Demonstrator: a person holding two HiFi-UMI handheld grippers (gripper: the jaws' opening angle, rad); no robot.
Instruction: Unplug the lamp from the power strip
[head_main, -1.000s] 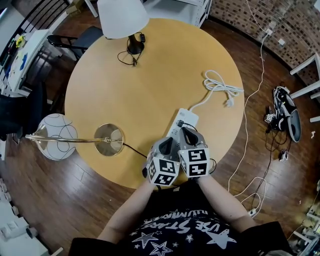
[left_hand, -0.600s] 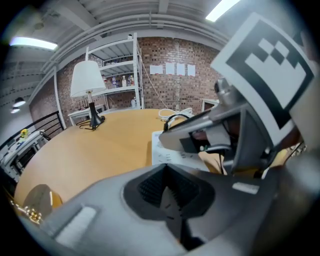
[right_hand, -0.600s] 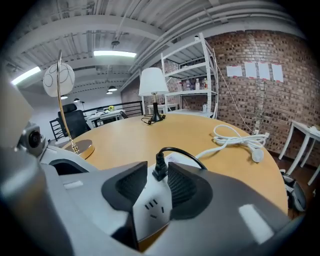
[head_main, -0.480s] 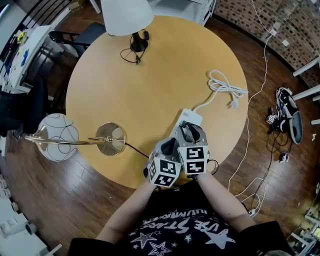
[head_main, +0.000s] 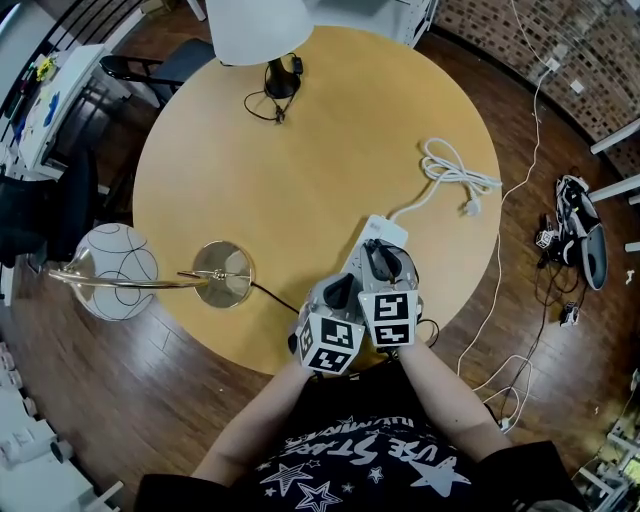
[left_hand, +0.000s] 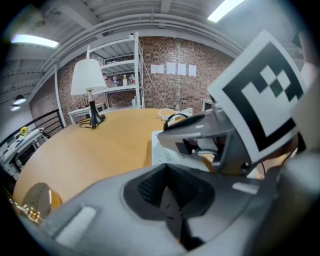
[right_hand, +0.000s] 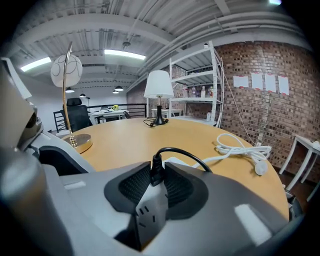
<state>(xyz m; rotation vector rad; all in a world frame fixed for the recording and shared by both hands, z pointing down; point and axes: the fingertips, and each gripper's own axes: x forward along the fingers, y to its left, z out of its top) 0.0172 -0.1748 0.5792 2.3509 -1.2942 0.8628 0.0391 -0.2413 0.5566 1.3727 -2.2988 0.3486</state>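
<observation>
Closing just now, right hand-held gripper (right_hand: 154, 176) pinches the black plug (right_hand: 156, 171); left hand-held gripper (left_hand: 167, 192) clamps the power strip (left_hand: 161, 150).

I hold both grippers side by side, tilted downward. My left gripper (head_main: 338, 290) has its jaws together with nothing between them. My right gripper (head_main: 385, 262) has just been closing its jaws; the pads now press on the black plug (right_hand: 156, 172).

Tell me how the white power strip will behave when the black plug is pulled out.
The power strip looks light and lies flat on the smooth table, so it would probably lift or slide with the black plug unless held down. Its white cord lies in slack loops, so it is likely floppy and offers little restraint.
</observation>
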